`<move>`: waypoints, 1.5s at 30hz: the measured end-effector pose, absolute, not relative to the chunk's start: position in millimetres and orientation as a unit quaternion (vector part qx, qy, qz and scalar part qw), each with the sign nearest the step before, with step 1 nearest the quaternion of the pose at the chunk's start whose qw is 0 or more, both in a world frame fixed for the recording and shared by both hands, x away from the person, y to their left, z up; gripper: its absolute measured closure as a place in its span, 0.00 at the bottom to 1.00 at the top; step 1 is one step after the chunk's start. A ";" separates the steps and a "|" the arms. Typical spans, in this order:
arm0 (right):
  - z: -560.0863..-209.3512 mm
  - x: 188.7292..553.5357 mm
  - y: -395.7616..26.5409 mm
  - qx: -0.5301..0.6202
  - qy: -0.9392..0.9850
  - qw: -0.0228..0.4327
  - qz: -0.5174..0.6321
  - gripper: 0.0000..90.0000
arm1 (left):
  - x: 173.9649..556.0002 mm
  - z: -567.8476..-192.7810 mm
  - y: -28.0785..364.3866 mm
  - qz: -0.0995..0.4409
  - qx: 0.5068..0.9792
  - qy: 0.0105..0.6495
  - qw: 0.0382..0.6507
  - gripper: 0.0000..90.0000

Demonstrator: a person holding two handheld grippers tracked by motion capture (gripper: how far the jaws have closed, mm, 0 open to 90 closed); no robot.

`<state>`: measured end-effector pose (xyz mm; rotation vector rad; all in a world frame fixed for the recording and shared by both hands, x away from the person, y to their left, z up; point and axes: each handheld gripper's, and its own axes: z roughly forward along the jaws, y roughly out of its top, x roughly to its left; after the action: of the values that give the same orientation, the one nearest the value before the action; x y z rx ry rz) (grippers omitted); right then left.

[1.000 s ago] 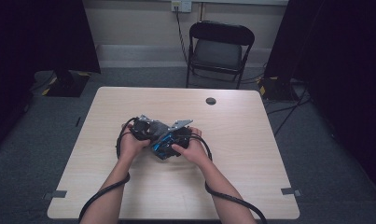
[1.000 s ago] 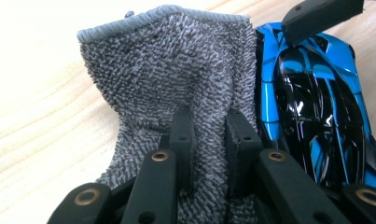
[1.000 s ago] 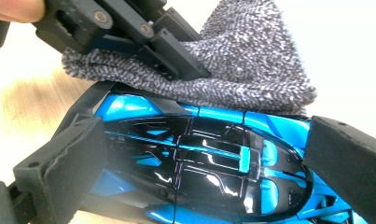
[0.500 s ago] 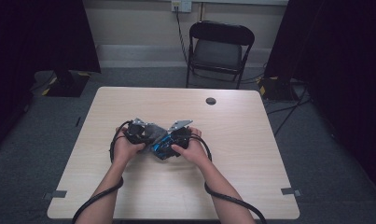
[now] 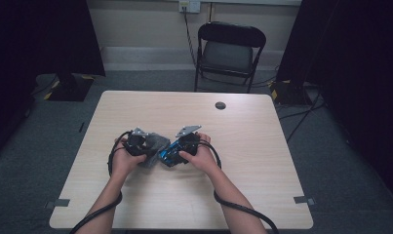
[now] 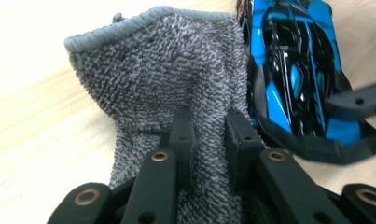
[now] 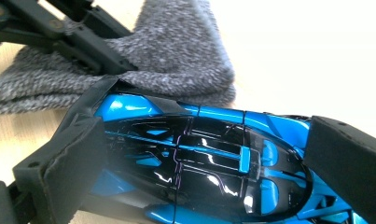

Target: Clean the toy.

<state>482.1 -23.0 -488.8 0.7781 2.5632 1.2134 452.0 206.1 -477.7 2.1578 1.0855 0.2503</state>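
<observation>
A blue and black toy car is held just above the table, near its middle. My right gripper is shut on it. In the right gripper view, the pads press on both ends of the car. A grey terry cloth sits against the car's left side, and my left gripper is shut on it. In the left gripper view, the fingers pinch a fold of the cloth, and the car lies just to its right.
A small black round disc lies on the table near its far edge. A black folding chair stands behind the table. Cables trail from both grippers over the near edge.
My left hand has moved a little to the left with the cloth in its grip. The right hand and the car have stayed in place.
</observation>
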 end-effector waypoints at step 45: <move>-488.1 479.6 -23.1 0.273 0.866 0.107 0.406 0.00 | 385.2 -472.7 239.1 0.065 0.836 0.420 0.347 0.84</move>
<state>479.6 -23.1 -488.1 0.8032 2.5483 1.1960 385.2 239.1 -472.7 2.1679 1.0902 0.1692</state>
